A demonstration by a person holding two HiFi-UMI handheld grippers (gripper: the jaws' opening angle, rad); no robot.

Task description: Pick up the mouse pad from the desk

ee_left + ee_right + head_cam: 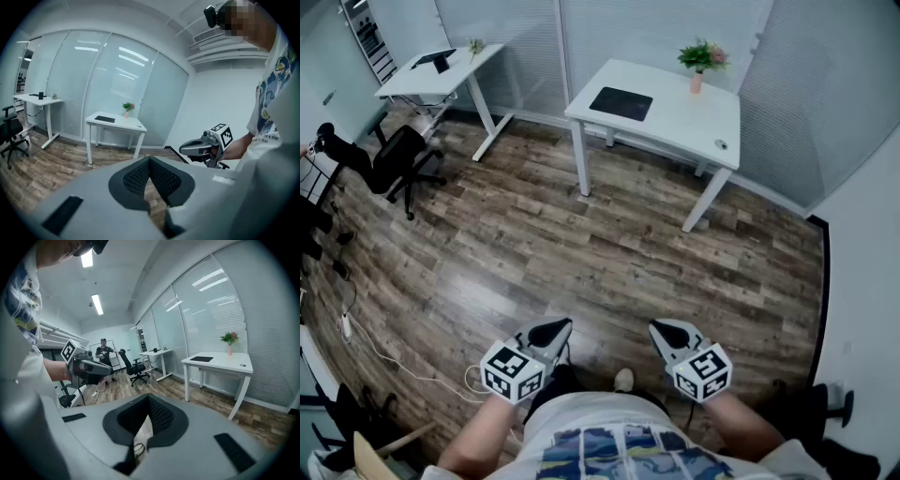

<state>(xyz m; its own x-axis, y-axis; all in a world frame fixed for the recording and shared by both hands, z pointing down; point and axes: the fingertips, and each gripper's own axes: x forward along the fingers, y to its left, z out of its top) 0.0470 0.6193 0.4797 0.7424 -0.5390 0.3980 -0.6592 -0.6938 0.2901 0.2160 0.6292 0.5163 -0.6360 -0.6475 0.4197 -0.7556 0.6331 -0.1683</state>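
The black mouse pad (pixel 621 103) lies flat on the left part of a white desk (pixel 675 122) at the far side of the room. It also shows as a dark patch in the left gripper view (pixel 105 119) and the right gripper view (pixel 201 359). Both grippers are held low in front of the person's body, far from the desk and over the wooden floor. My left gripper (pixel 555 329) (pixel 150 160) has its jaws shut with nothing between them. My right gripper (pixel 666 330) (pixel 148 398) is also shut and empty.
A pink vase with a plant (pixel 698 64) and a small round object (pixel 721 144) stand on the same desk. A second white desk (pixel 441 70) and a black office chair (pixel 401 161) are at the left. Cables (pixel 366 347) lie on the floor. A person (pixel 103 352) stands far back.
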